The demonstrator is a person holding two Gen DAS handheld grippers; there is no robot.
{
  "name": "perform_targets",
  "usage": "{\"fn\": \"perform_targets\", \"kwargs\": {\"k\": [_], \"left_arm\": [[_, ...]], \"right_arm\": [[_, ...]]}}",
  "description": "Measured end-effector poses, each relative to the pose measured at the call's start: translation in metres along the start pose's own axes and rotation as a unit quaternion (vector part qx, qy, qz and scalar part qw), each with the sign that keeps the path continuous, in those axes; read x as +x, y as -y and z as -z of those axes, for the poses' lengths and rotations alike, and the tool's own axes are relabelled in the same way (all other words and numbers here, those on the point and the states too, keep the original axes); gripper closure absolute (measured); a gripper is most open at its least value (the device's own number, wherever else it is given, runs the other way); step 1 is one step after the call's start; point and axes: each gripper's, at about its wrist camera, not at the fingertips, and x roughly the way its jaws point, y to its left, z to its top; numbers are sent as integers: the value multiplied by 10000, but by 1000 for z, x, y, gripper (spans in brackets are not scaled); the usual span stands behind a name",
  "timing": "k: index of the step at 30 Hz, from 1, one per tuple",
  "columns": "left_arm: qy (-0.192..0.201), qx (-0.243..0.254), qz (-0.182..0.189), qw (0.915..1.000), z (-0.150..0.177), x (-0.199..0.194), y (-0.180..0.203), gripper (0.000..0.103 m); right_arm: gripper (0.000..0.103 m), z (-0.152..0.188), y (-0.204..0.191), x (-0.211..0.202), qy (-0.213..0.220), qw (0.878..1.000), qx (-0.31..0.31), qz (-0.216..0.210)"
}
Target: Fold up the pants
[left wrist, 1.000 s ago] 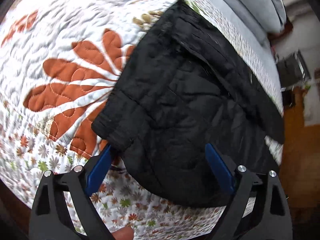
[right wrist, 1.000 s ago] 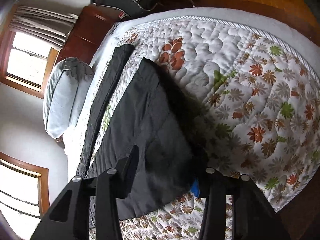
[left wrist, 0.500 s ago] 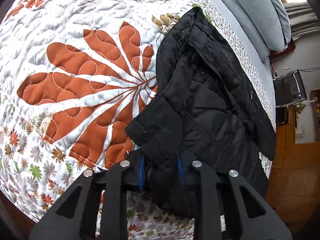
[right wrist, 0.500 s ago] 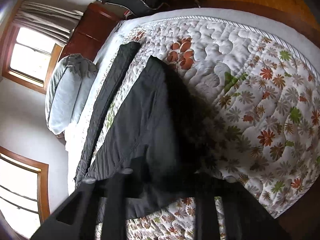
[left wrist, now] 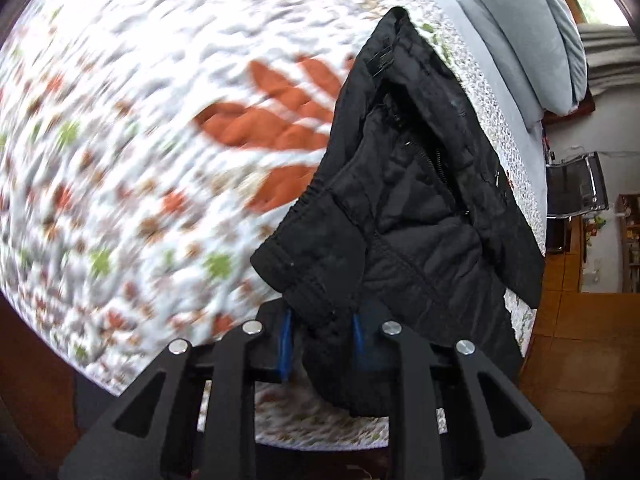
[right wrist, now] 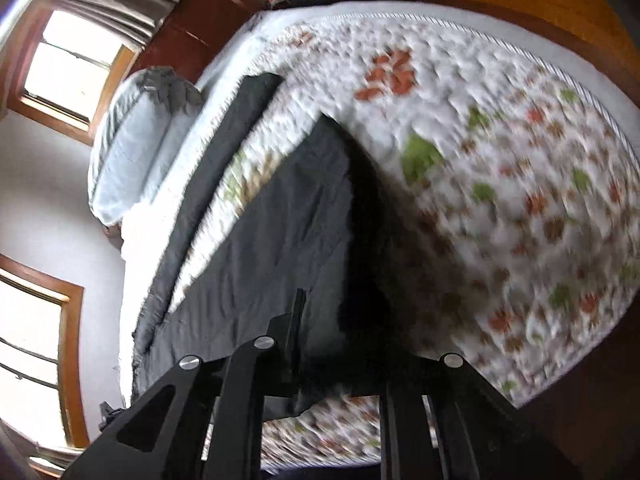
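Black quilted pants [left wrist: 420, 208] lie on a floral quilted bedspread [left wrist: 120, 140]. My left gripper [left wrist: 322, 340] is shut on the waistband corner, which is lifted off the bed; the open fly and zipper show above it. In the right wrist view the pants [right wrist: 280, 240] stretch away over the quilt [right wrist: 500, 160], one leg [right wrist: 224, 160] lying apart toward the pillow. My right gripper [right wrist: 340, 344] is shut on the near hem of the pants, its fingertips buried in dark cloth.
A grey pillow [left wrist: 532, 28] lies at the head of the bed, also in the right wrist view [right wrist: 136, 136]. A chair [left wrist: 576, 184] and wooden floor [left wrist: 572, 340] lie beyond the bed edge. Windows [right wrist: 68, 64] and a dark cabinet [right wrist: 192, 36] stand past the pillow.
Both grippers closed on the pants and have lifted their edges off the quilt. Both views are now blurred with motion, and the cloth is pulled up and toward me.
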Motion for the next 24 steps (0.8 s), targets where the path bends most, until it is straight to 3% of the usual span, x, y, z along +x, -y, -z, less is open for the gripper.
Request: {"fn": "perform_targets", "kwargs": {"k": [3, 6, 8, 9, 10, 11, 12, 13, 16, 19, 20, 22, 24], "left_arm": [[22, -28, 90, 10000, 7, -5, -11, 82], [59, 117, -52, 9999, 7, -2, -6, 77], [136, 239, -256, 9993, 8, -1, 4, 59], [159, 410, -462, 9980, 11, -7, 9, 45], [234, 588, -711, 9955, 15, -14, 13, 11], [425, 859, -1145, 9888, 21, -27, 17, 4], [469, 1026, -1448, 9830, 21, -35, 20, 3], [469, 1155, -1716, 9772, 23, -43, 20, 3], [804, 1271, -1699, 9739, 10, -75, 26, 3], [1130, 1455, -1279, 9745, -33, -88, 59, 3], [1098, 1538, -926, 9776, -60, -84, 75, 3], [890, 1557, -576, 9821, -100, -67, 95, 3], [760, 1506, -440, 9847, -139, -44, 112, 3]], "right_arm": [[89, 9, 15, 3, -36, 9996, 262, -62], [88, 12, 22, 16, -176, 9995, 232, 148], [79, 9, 22, 17, -281, 9992, 252, 117], [60, 6, 18, 15, -355, 9991, 203, 101], [34, 2, 10, 9, -462, 9988, 69, 152], [25, -2, 3, 1, -516, 9982, -86, 306], [13, -8, -5, -9, -480, 9956, -299, 744], [12, -12, -10, -18, -425, 9932, -464, 982], [22, -37, -33, -39, -301, 9848, -972, 1406], [22, -77, -82, -33, -260, 9855, -1354, 989], [22, -93, -101, -24, -321, 9872, -1378, 735], [20, -128, -137, 5, -475, 9878, -1438, 368], [19, -153, -161, 31, -548, 9865, -1515, 290]]}}
